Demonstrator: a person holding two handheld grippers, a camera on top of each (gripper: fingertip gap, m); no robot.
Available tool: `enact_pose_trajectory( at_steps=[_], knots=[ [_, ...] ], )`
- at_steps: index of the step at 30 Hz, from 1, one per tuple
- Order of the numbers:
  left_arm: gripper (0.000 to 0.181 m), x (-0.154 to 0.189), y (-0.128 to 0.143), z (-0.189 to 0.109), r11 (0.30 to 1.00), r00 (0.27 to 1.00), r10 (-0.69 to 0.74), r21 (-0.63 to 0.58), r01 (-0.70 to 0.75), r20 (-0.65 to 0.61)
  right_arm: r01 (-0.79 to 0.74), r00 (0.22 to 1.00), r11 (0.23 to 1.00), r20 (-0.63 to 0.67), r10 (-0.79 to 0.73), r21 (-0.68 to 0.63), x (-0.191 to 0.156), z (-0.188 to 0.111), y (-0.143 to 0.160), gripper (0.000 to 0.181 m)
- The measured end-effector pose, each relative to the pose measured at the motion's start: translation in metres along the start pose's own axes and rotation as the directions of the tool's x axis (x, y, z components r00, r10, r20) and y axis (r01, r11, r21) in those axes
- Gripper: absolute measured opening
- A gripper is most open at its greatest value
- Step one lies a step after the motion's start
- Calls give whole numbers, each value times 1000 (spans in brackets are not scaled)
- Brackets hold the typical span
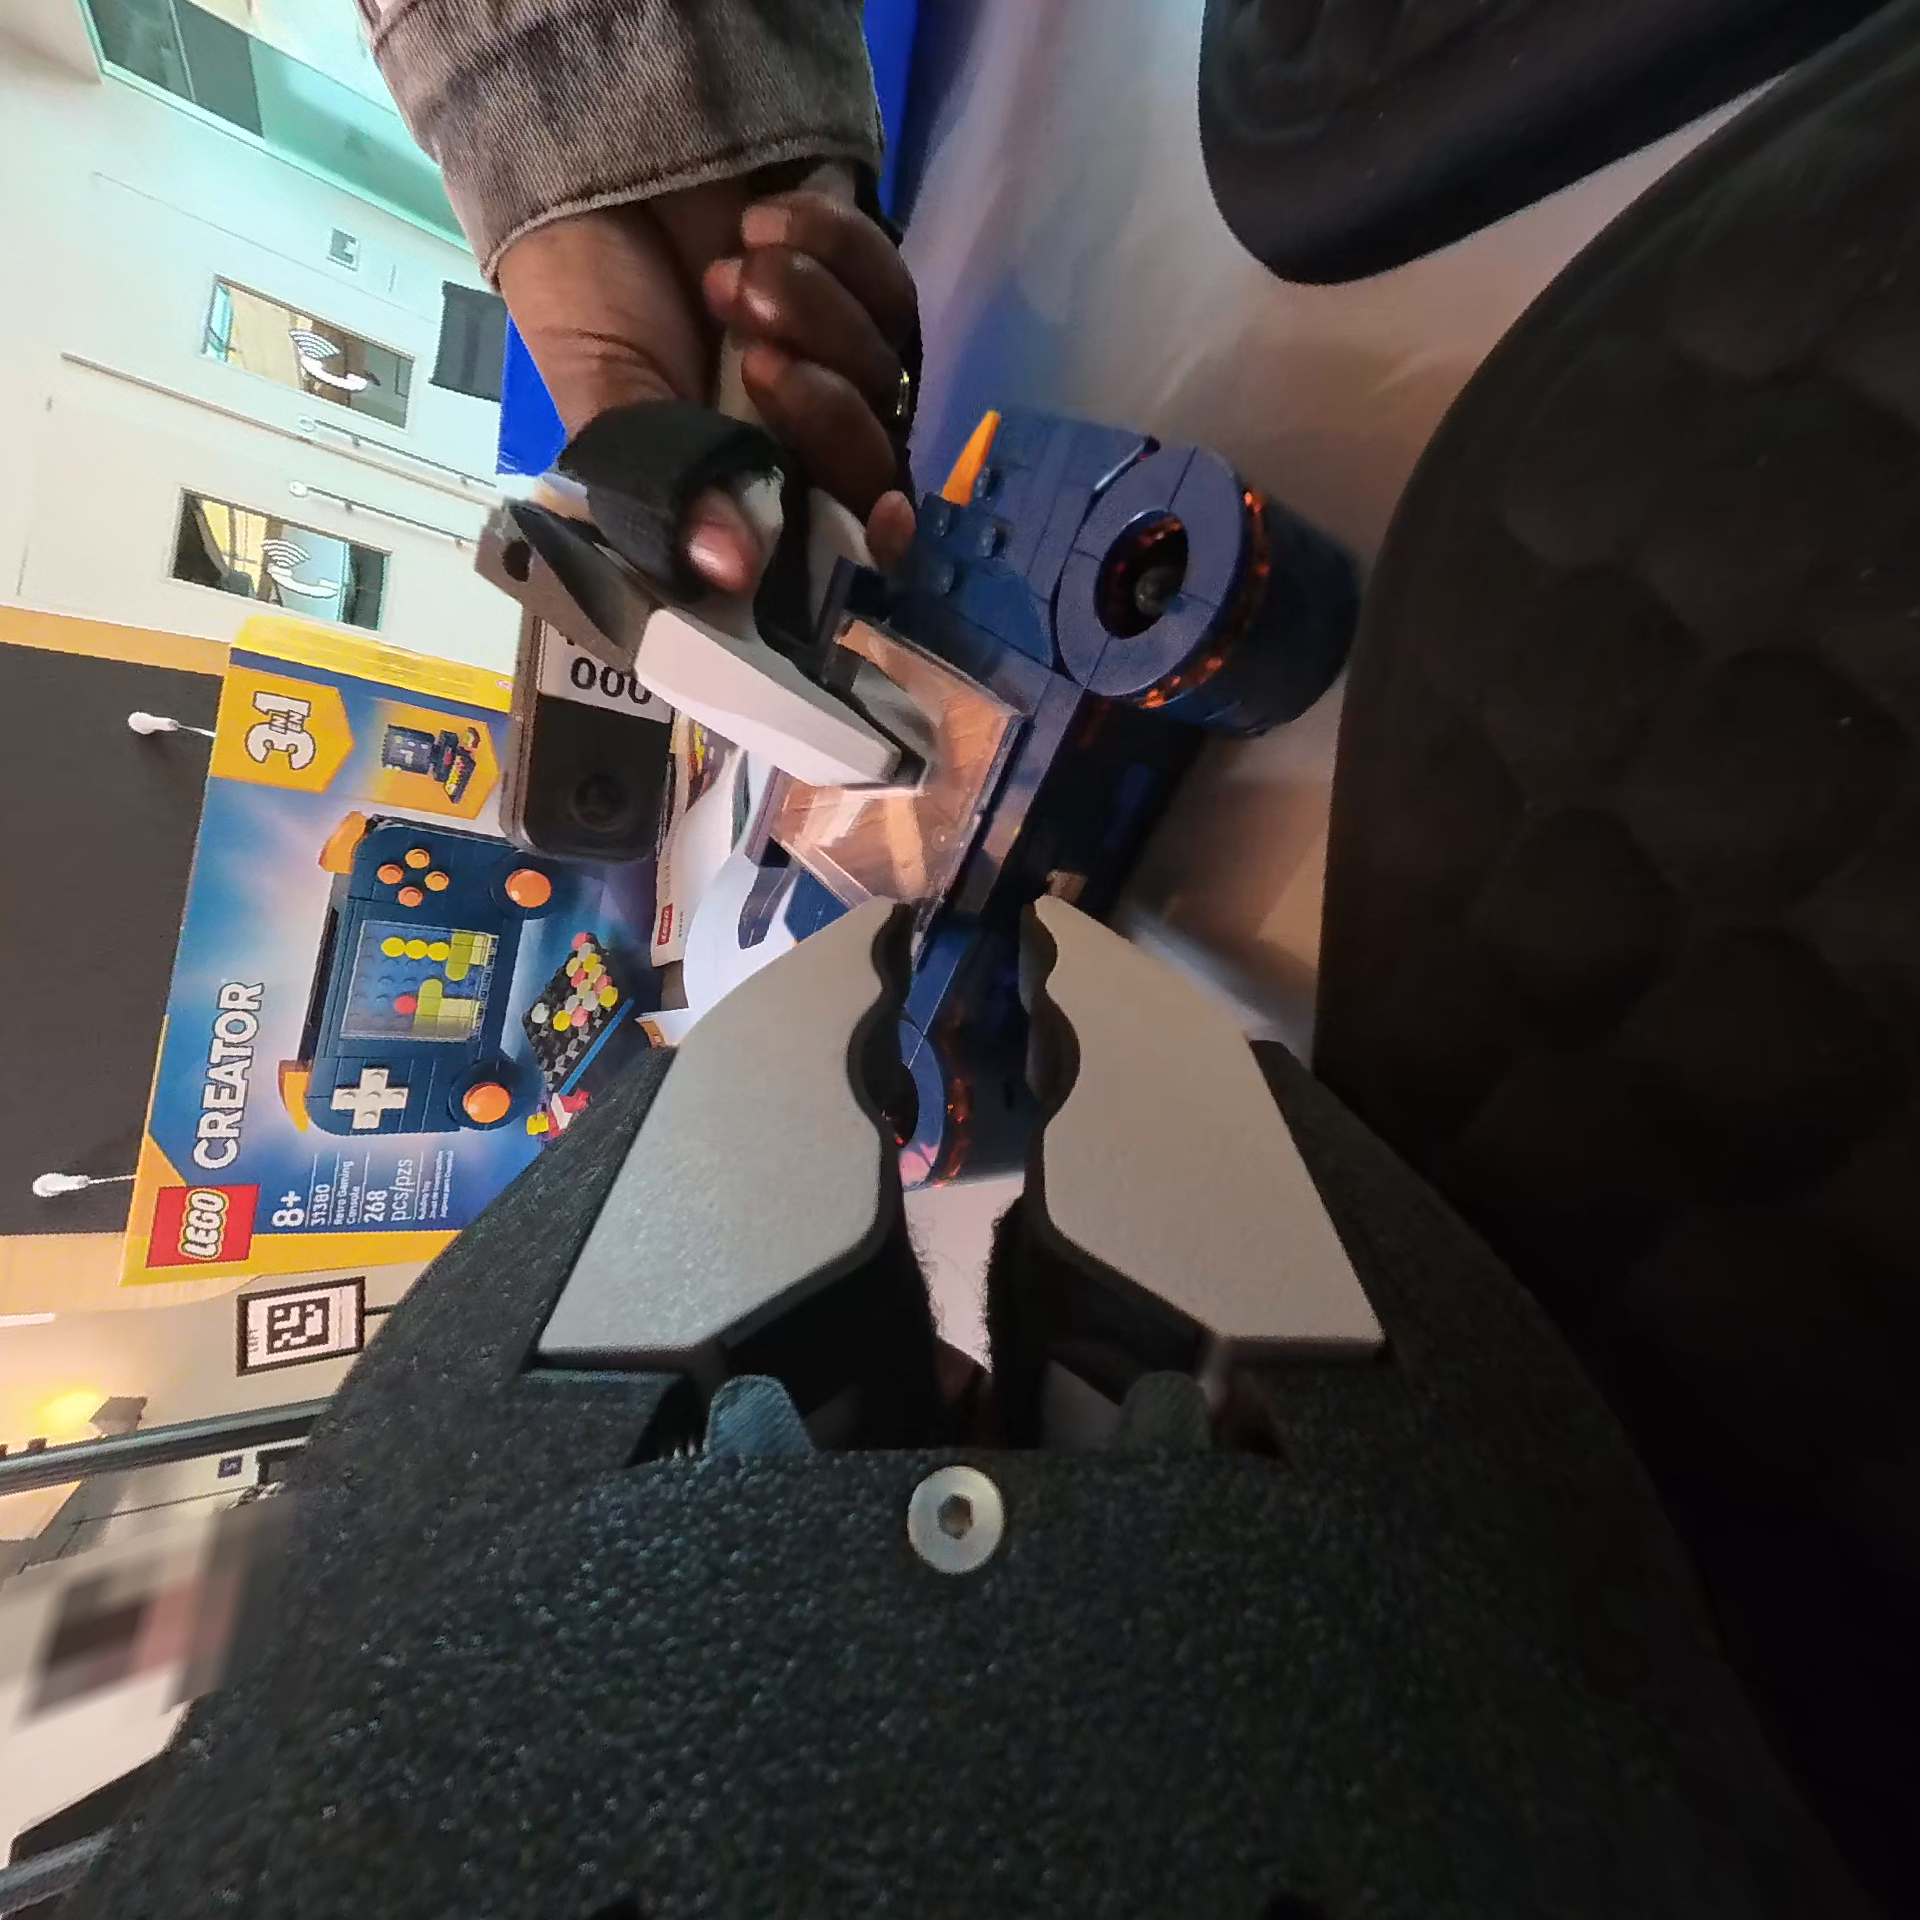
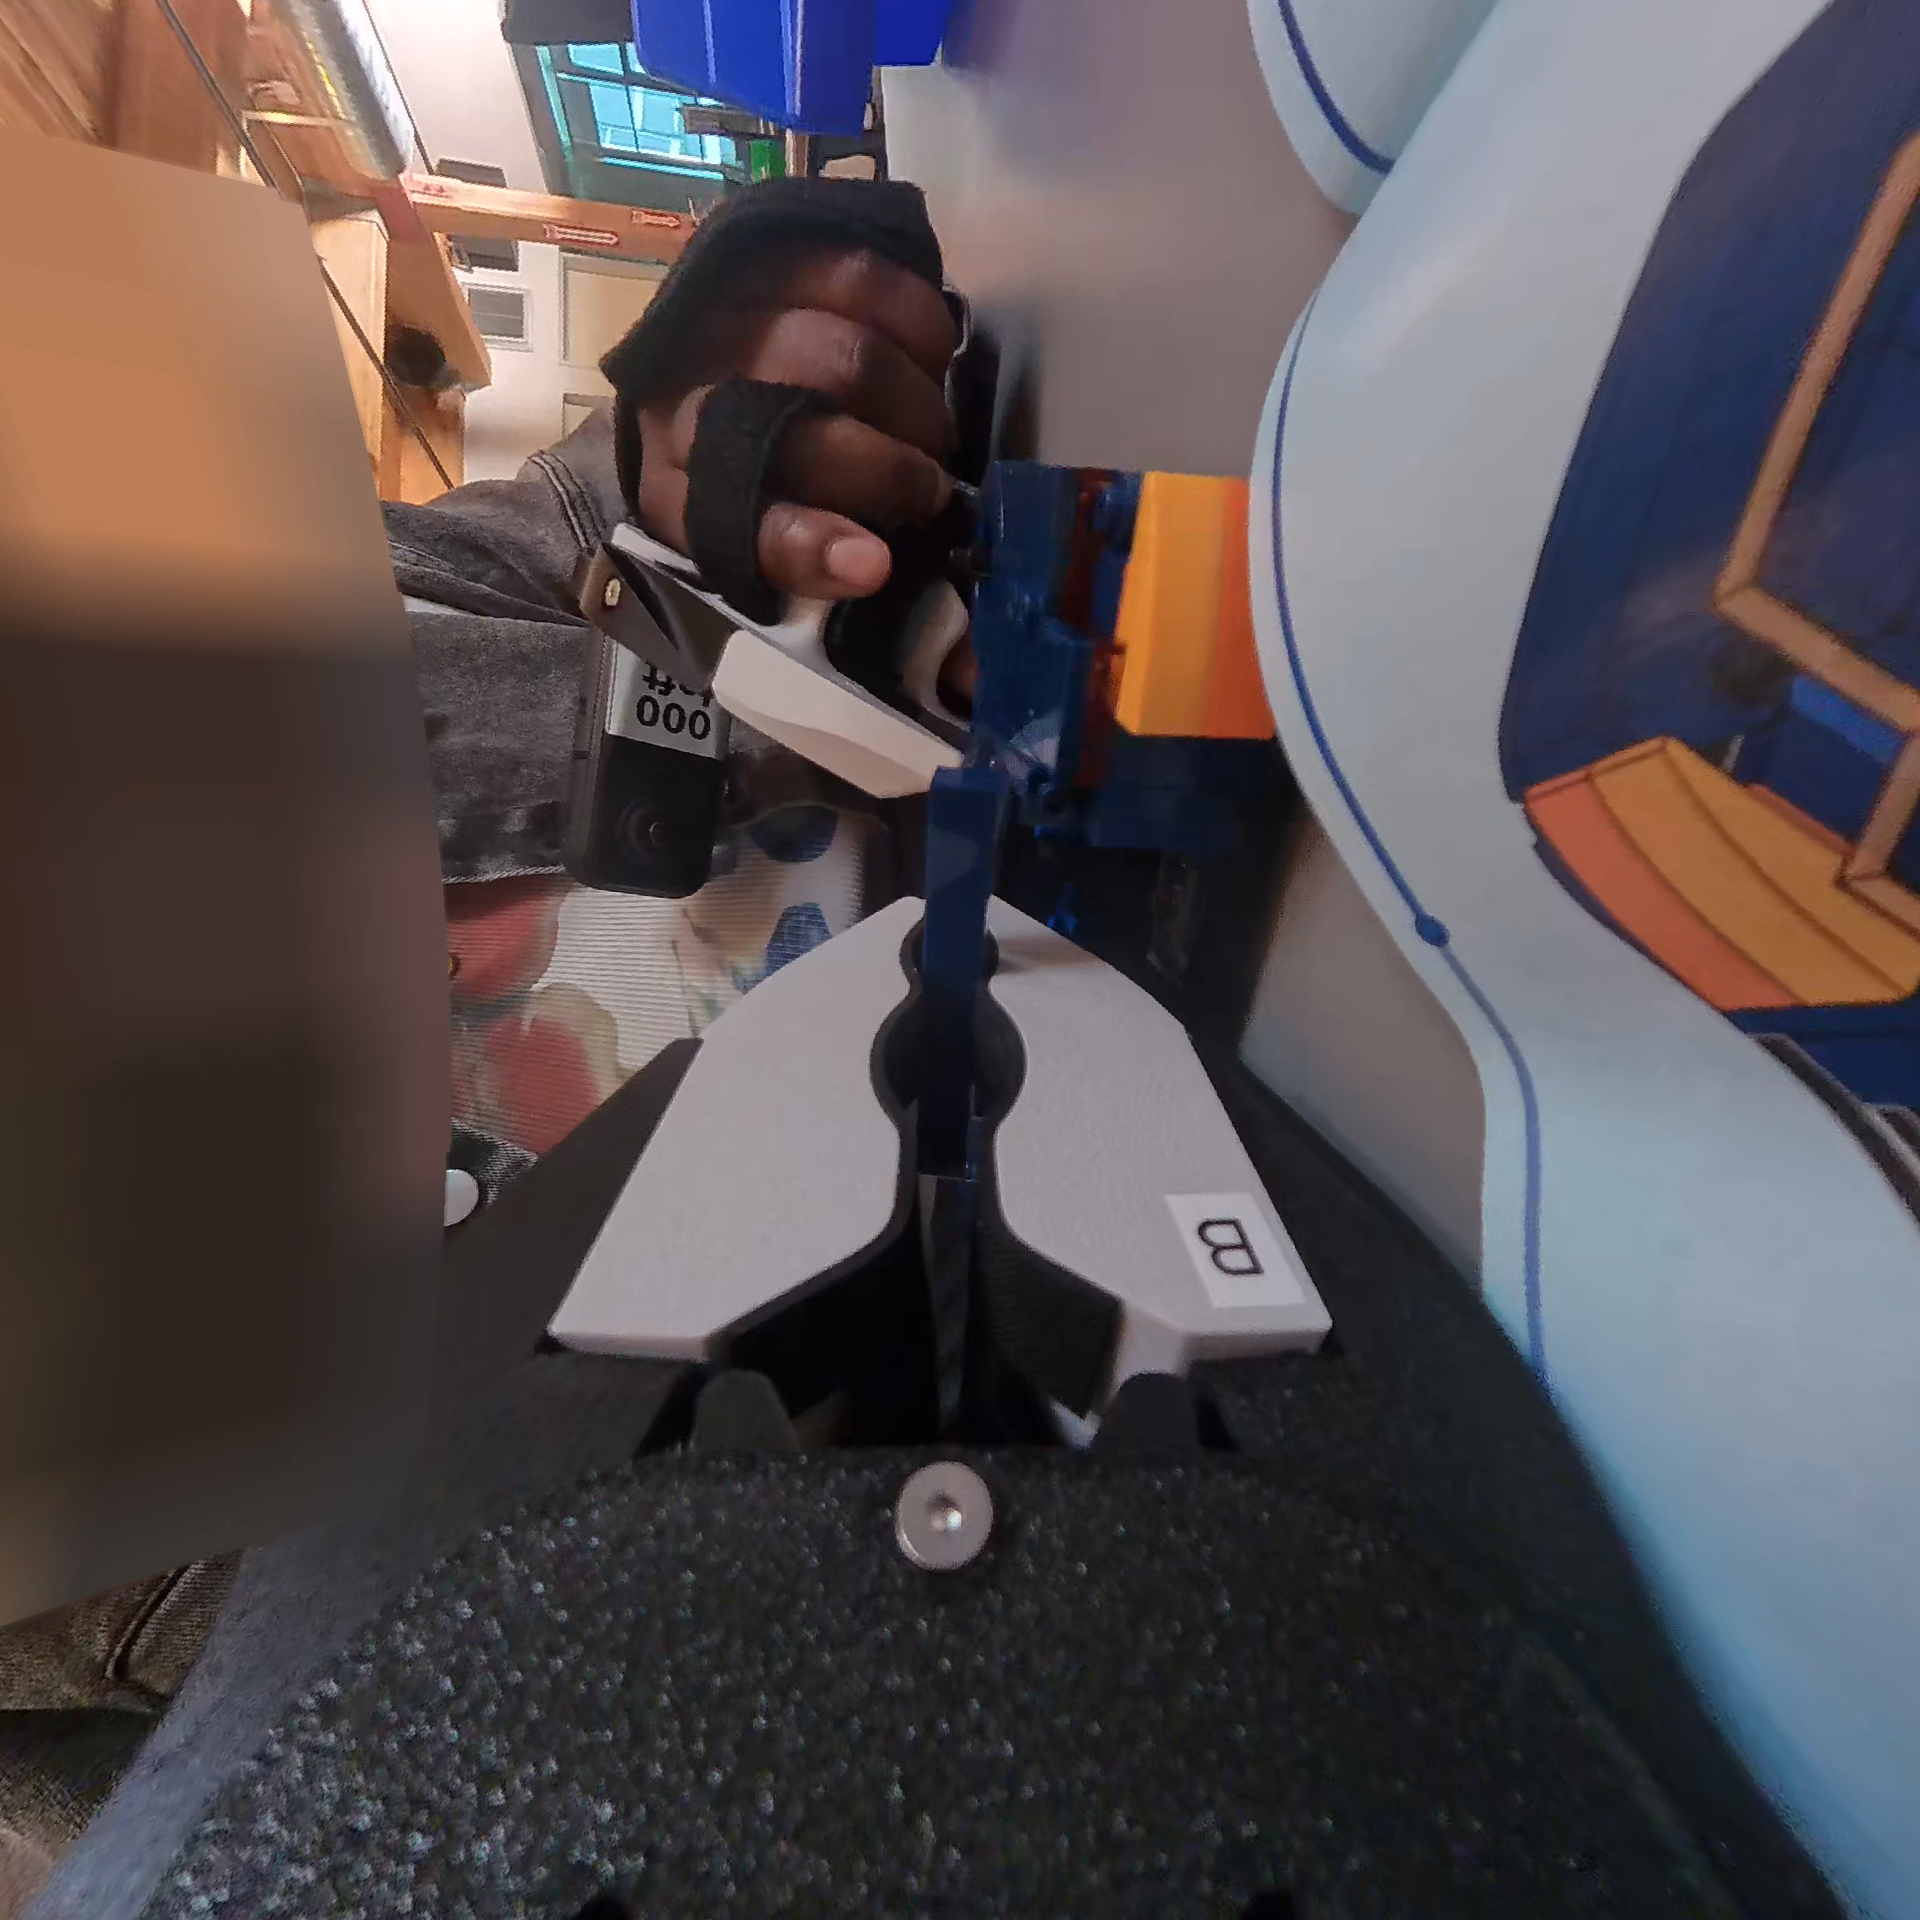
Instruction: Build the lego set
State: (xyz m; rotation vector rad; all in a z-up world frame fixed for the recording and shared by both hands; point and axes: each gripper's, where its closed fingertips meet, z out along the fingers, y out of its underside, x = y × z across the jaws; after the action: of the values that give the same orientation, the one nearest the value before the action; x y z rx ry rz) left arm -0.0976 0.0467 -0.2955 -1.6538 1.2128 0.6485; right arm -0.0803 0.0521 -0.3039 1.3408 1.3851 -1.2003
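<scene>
Both tongs clamped on the dark-blue brick-built Lego model (image 1: 1049, 665), little free room.
Left gripper (image 1: 961, 925) grips its 6 o'clock end; right gripper (image 2: 951, 940) pinches a thin blue plate. Only left view shows yellow-edged set box (image 1: 343, 956) at 9 o'clock.

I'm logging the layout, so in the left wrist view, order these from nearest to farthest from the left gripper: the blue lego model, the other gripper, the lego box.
1. Blue lego model: between the left gripper's fingers, running ahead.
2. Other gripper: just ahead, slightly left, on the model's clear panel.
3. Lego box: far left, behind both.
</scene>
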Motion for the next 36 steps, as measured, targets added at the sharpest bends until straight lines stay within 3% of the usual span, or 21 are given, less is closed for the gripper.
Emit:
enact_pose_trajectory(
  at_steps=[8,13,19,22,26,33,36],
  knots=[
    [19,2,0,1,1000,1000,-10,24,11,-23,19,1000,1000,-19,-19,-22,3,-1,1,3],
    [32,-1,6,-4,999,999,3,42,-2,-45,5,999,1000,42,-4,-26,3,2,1,2],
    [31,-2,16,-14,977,974,-211,21,213,-79,10,998,1000,55,-9,-18,4,-1,0,2],
    [33,11,22,-15,963,955,-264,-87,254,-133,22,998,1000,52,-21,-13,4,-3,-1,2],
    [31,13,24,-17,923,925,-371,-138,359,-80,30,999,999,46,-28,-25,4,-3,0,2],
    [32,14,13,-37,900,902,-431,-62,432,20,35,998,999,49,-35,17,5,-4,-1,5],
    [16,3,2,-38,888,886,-460,46,458,60,34,999,998,41,-36,44,4,-1,-1,2]
  ],
)
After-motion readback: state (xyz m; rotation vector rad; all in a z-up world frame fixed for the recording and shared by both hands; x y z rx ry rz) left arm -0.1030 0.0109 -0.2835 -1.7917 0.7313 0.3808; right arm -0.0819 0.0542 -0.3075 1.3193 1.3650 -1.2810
